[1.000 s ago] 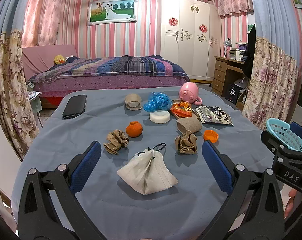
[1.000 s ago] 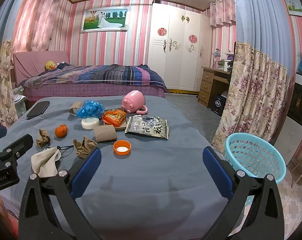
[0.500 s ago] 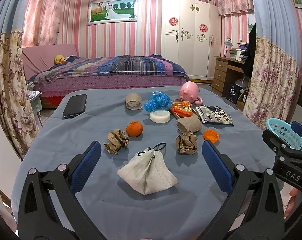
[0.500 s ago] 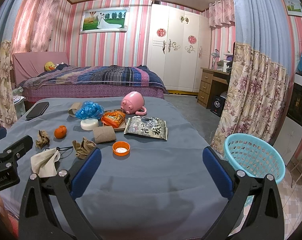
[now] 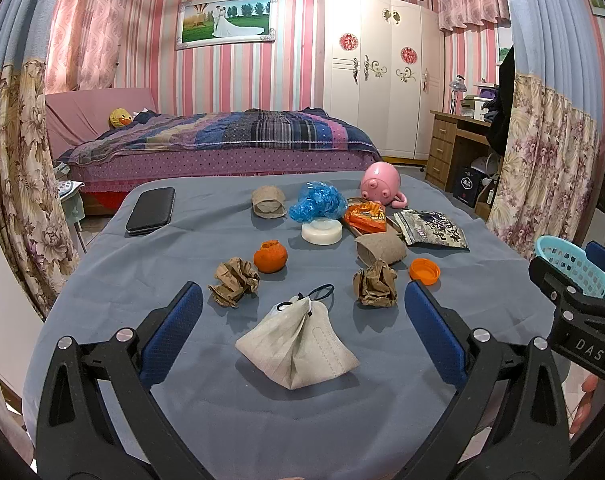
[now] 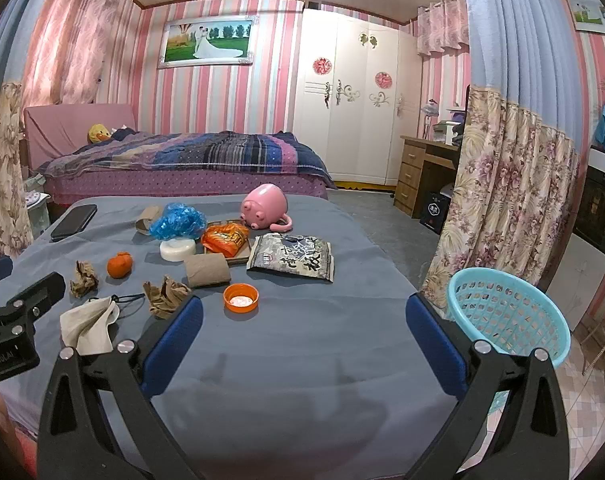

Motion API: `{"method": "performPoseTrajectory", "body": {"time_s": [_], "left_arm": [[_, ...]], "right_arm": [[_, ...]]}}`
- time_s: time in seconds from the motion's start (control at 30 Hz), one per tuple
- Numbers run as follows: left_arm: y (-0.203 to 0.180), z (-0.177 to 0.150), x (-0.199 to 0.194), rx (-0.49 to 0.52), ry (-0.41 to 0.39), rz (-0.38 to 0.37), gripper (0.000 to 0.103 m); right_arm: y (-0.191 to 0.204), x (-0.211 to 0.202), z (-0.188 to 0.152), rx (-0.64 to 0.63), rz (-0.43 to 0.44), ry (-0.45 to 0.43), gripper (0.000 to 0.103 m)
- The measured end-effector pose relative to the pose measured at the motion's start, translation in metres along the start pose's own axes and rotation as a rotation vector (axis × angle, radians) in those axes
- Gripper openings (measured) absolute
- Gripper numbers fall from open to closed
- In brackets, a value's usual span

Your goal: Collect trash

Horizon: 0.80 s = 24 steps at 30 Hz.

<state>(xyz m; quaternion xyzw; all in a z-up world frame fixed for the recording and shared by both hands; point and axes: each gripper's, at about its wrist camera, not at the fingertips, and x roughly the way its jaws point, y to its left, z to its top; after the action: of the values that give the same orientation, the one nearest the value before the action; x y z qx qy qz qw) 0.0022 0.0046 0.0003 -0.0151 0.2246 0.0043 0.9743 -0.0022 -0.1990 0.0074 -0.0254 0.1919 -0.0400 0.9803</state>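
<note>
Trash lies across a blue-grey tablecloth (image 5: 262,412). A used face mask (image 5: 296,346) lies nearest, between the fingers of my open left gripper (image 5: 302,334), which holds nothing. Behind it sit two crumpled brown paper balls (image 5: 233,281) (image 5: 375,283), an orange peel (image 5: 270,256), an orange cap (image 5: 424,271), cardboard rolls (image 5: 380,249), a blue plastic bag (image 5: 317,202) and snack wrappers (image 5: 366,216). My right gripper (image 6: 302,340) hovers open over bare cloth, the cap (image 6: 241,297) just beyond it. A light blue basket (image 6: 506,316) stands off the table's right side.
A black phone (image 5: 151,211) lies at the far left of the table, a pink pig-shaped mug (image 5: 381,182) at the back, a white puck (image 5: 321,232) mid-table. A bed (image 5: 222,140), wardrobe, desk and floral curtains (image 6: 498,200) surround the table.
Nothing on the table has moved. The right gripper has drifted slightly closer to the table and the trash; the left view is nearly unchanged.
</note>
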Motion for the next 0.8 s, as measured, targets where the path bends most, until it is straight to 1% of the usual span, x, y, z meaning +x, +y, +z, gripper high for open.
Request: {"method": "performPoseTrajectory", "body": {"time_s": [0.8], "left_arm": [[-0.0002,-0.0018,0.0017,0.003,0.003,0.0,0.098]], "right_arm": [[0.0008,-0.0003,-0.0013,-0.002,-0.001,-0.002,0.099]]}}
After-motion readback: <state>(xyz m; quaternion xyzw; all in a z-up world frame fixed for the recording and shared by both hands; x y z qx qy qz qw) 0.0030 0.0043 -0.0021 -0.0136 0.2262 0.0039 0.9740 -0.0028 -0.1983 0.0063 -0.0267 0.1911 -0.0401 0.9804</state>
